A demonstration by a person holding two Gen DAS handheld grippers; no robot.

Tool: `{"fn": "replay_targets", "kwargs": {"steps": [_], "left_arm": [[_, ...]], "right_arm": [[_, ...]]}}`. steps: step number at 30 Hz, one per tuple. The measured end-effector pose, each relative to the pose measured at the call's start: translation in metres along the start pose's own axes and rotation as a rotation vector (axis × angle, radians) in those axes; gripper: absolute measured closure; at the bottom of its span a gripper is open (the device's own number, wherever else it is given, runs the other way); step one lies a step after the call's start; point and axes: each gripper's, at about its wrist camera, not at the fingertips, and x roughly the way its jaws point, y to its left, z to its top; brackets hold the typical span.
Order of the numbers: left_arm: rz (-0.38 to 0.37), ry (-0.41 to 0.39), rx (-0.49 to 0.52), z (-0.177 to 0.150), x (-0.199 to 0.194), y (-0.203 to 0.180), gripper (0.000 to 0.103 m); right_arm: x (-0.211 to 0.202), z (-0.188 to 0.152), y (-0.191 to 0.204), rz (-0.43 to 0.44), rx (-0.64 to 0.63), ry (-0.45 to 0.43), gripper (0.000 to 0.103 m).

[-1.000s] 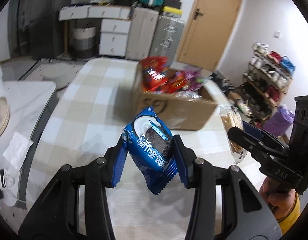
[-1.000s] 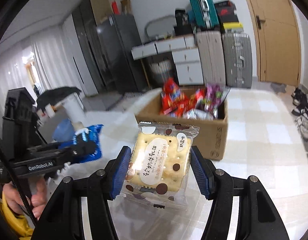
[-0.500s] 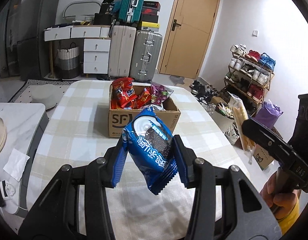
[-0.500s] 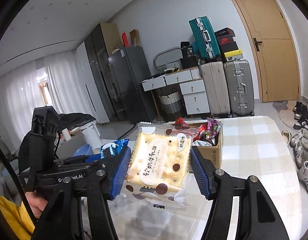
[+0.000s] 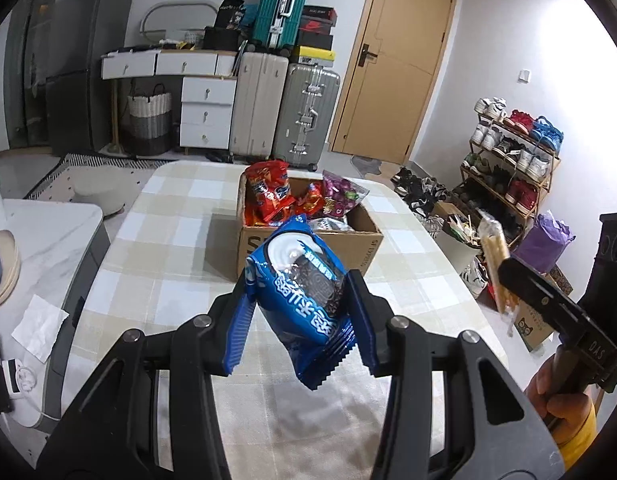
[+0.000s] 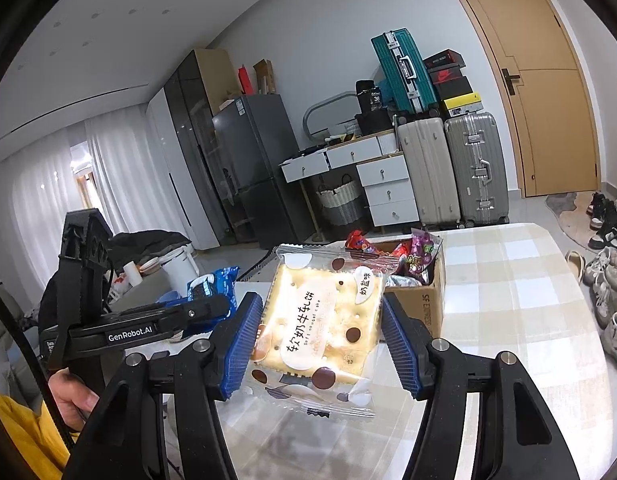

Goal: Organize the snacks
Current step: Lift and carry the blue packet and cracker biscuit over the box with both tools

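Checked beige-and-white cloth covers the long table (image 5: 164,248), and on it stands the landmark for everything else: an open brown cardboard box (image 5: 348,240) with printed letters on its front, filled with red snack bags (image 5: 266,192) and a purple-patterned bag (image 5: 342,196) that poke above its rim.

On the near side of the cardboard box, raised above the tablecloth, the left gripper (image 5: 300,320) has its blue ribbed pads pressed against both sides of a glossy blue cookie packet (image 5: 304,296) with white lettering and a picture of dark sandwich cookies; the packet stands tilted, its crimped lower edge hanging below the pads. The jaws are narrow, closed on this packet.

Also on the near side of the box, and to its right in the left wrist view, the right gripper (image 6: 320,340) clamps a clear-wrapped square nougat cracker packet (image 6: 320,328) with brown dots and dark writing. Its pads bear on the packet's left and right edges, so the jaws stand moderately apart, closed on it. The packet's flat face is turned toward the camera, in front of the box's left portion.

A hand (image 6: 74,396) beside a yellow sleeve (image 6: 24,436) holds the left gripper's handle.

Beyond the box, against the far wall, stand a beige suitcase (image 5: 258,106), a silver suitcase (image 5: 306,114) and a wooden door (image 5: 396,64).
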Motion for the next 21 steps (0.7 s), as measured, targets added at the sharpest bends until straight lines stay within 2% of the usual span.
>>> {"fn": "replay_targets", "kwargs": {"steps": [8, 18, 21], "left_arm": [[0.026, 0.028, -0.012, 0.022, 0.035, 0.02, 0.061], [0.027, 0.021, 0.043, 0.1, 0.105, 0.018, 0.061], [0.033, 0.035, 0.028, 0.123, 0.134, 0.016, 0.061]], "right_arm": [[0.028, 0.018, -0.013, -0.006, 0.003, 0.006, 0.042], [0.085, 0.085, -0.036, -0.019, -0.019, 0.027, 0.042], [0.104, 0.11, -0.044, -0.024, -0.04, 0.025, 0.042]]}}
